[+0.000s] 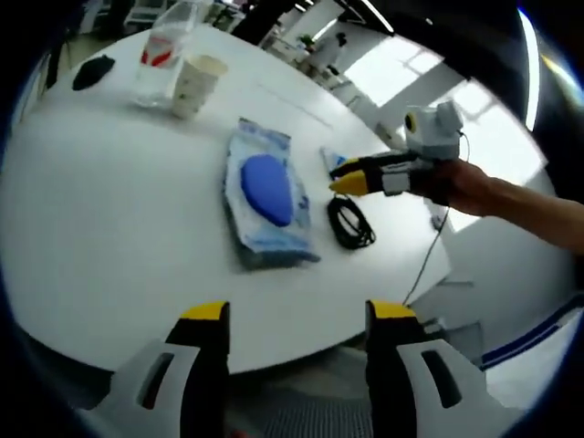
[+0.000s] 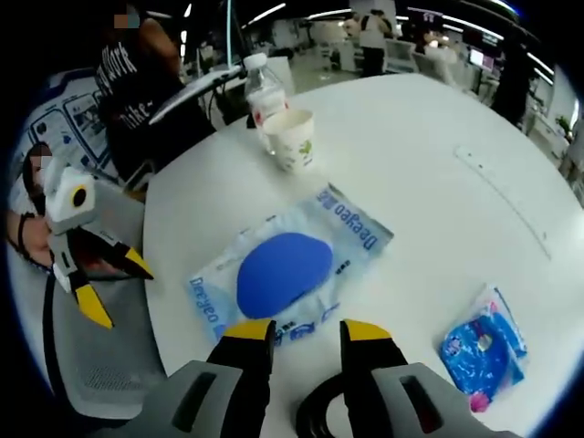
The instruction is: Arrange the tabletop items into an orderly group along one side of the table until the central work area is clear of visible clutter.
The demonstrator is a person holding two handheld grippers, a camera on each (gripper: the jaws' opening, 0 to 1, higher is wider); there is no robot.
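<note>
In the left gripper view, we saw the left gripper [image 1: 297, 315] at the bottom of the frame with its two yellow-tipped jaws standing apart and nothing between them, hanging just off the near edge of the white table [image 1: 109, 210]. The wet wipes pack [image 1: 265, 196], blue and white with a blue oval lid, lay flat in the middle of the frame. Just to its right lay a coiled black cable [image 1: 349, 222], and above the cable the right gripper [image 1: 345, 176] came in from the right side, held by a hand; its jaws looked nearly together, but we could not tell if they were closed on something. In the upper left stood a paper cup [image 1: 194, 84], just beside a clear water bottle [image 1: 164, 55] (the one with a red label), and a dark object [image 1: 93, 71] lay further left. In the right gripper view, the right gripper's jaws rose from the bottom a little apart, with the cable's loop low between them, and a small blue packet [image 2: 482, 347] lay at the lower right of the table.
</note>
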